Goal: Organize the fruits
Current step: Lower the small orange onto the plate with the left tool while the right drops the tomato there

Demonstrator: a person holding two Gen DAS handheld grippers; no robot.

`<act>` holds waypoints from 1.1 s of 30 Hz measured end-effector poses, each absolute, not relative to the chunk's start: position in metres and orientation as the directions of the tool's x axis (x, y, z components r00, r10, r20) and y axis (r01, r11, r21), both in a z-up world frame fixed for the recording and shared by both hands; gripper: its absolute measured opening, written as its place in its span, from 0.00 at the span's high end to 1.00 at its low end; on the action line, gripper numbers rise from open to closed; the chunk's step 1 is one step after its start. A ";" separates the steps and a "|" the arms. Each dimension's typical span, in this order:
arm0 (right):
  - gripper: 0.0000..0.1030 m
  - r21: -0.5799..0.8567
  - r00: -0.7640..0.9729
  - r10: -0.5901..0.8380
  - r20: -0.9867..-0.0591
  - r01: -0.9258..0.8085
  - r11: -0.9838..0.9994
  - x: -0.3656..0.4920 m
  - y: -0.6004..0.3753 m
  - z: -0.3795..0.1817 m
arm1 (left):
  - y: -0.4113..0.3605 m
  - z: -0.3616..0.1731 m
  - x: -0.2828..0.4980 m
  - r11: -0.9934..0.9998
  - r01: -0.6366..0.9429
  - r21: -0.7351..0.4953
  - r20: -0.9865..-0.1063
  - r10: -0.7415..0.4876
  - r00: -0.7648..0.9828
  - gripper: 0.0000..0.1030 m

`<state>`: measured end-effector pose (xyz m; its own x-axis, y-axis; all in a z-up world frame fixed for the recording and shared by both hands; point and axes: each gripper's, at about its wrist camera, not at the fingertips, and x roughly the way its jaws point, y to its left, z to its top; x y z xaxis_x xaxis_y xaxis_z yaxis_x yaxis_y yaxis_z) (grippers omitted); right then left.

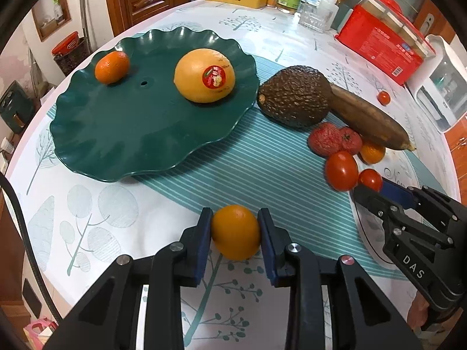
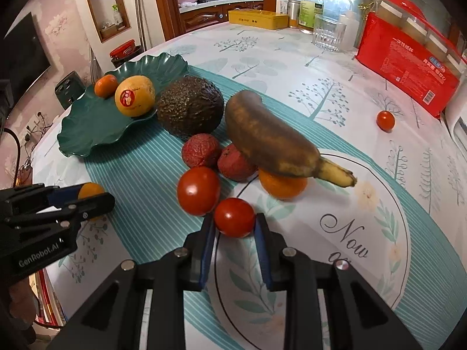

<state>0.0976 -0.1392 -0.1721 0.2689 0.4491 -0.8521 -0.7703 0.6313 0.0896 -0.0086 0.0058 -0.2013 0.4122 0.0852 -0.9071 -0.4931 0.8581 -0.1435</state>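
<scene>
Orange (image 2: 282, 186) (half-hidden) under banana (image 2: 271, 143)

I get bright, even indoor light in both wrist views, colours saturated. Shadows under the fruit are soft and short, so the source sits overhead. Small white glints sit on the large tomato (image 2: 198, 190) and the green plate (image 1: 122, 128) carries a dull sheen. Fisheye bending is strong: the worktop (image 1: 262, 29) edge curves and black vignette fills every corner. The centre reads sharp; the cabinets at the upper edge and the far left margins go soft and smeared.
</scene>
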 end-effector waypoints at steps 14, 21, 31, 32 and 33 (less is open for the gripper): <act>0.74 0.106 0.281 0.487 -0.827 -0.773 0.626 0.070 -0.134 -0.130 | 0.016 -0.144 -0.011 0.898 -0.426 -0.110 -0.883 0.108 0.456 0.72; 0.74 0.113 0.307 0.535 -0.787 -0.781 0.614 0.062 -0.106 -0.092 | 0.057 -0.092 -0.005 0.909 -0.406 -0.094 -0.851 0.138 0.507 0.72; 0.74 0.128 0.329 0.574 -0.750 -0.779 0.614 0.055 -0.043 -0.056 | 0.132 -0.046 0.034 0.945 -0.326 -0.031 -0.834 0.156 0.530 0.71; 0.74 0.129 0.327 0.573 -0.751 -0.779 0.614 0.053 -0.037 -0.056 | 0.139 -0.047 0.039 0.947 -0.320 -0.026 -0.836 0.155 0.526 0.71; 0.74 0.131 0.324 0.572 -0.753 -0.779 0.613 0.052 -0.028 -0.057 | 0.143 -0.048 0.042 0.949 -0.313 -0.023 -0.837 0.153 0.525 0.72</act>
<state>0.0518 -0.0279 -0.0566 0.3236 0.5723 -0.7535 -0.7791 0.6131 0.1311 0.0418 0.1427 -0.0478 0.5249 0.1531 -0.8373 -0.3131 0.9494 -0.0227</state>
